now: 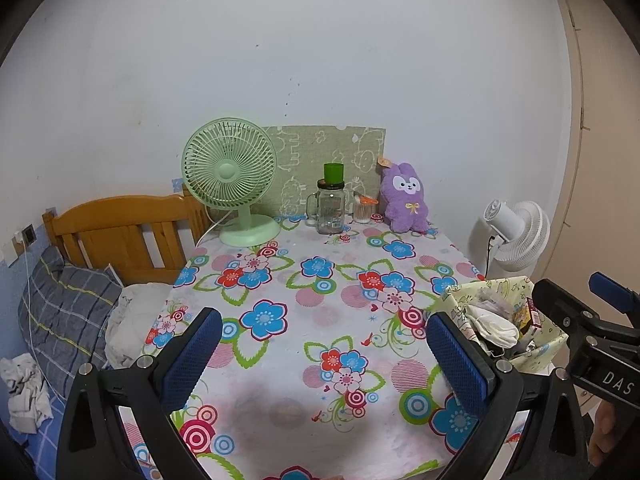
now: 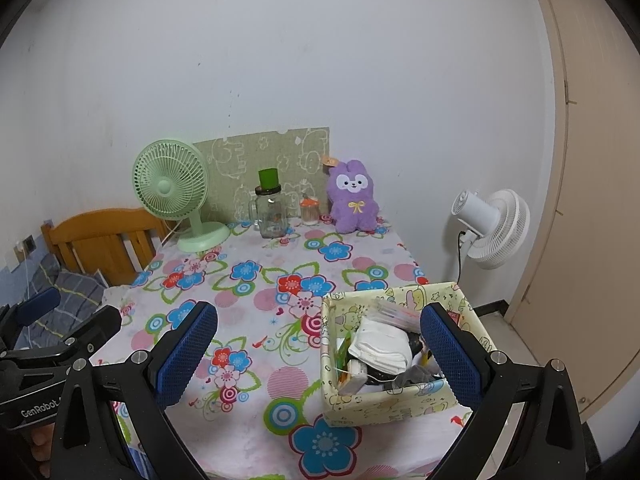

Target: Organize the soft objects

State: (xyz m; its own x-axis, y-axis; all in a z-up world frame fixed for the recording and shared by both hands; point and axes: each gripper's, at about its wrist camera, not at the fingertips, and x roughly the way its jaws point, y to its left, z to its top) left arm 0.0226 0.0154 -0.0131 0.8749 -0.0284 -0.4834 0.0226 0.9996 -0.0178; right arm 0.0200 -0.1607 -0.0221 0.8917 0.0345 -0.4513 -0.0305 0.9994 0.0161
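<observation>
A purple plush rabbit [image 1: 405, 199] [image 2: 354, 202] sits upright at the far edge of the flowered table [image 1: 304, 280] [image 2: 256, 280], against the wall. A yellow patterned box [image 2: 400, 398] [image 1: 548, 344] stands at the table's near right corner, holding a white cloth [image 2: 380, 346] [image 1: 494, 326] and small items. My left gripper [image 1: 324, 356] hovers open over the near table edge, holding nothing. My right gripper [image 2: 320, 354] is open too, and its right finger [image 2: 452, 356] overlaps the box. Each gripper shows at the edge of the other's view.
At the table's back stand a green desk fan [image 1: 232, 180] [image 2: 176, 192], a glass jar mug with a green cup on top [image 1: 331, 206] [image 2: 271, 210], and a small ribbed glass [image 1: 364, 211]. A wooden bed [image 1: 120, 232] with bedding lies left; a white floor fan [image 2: 492, 228] and a door stand right.
</observation>
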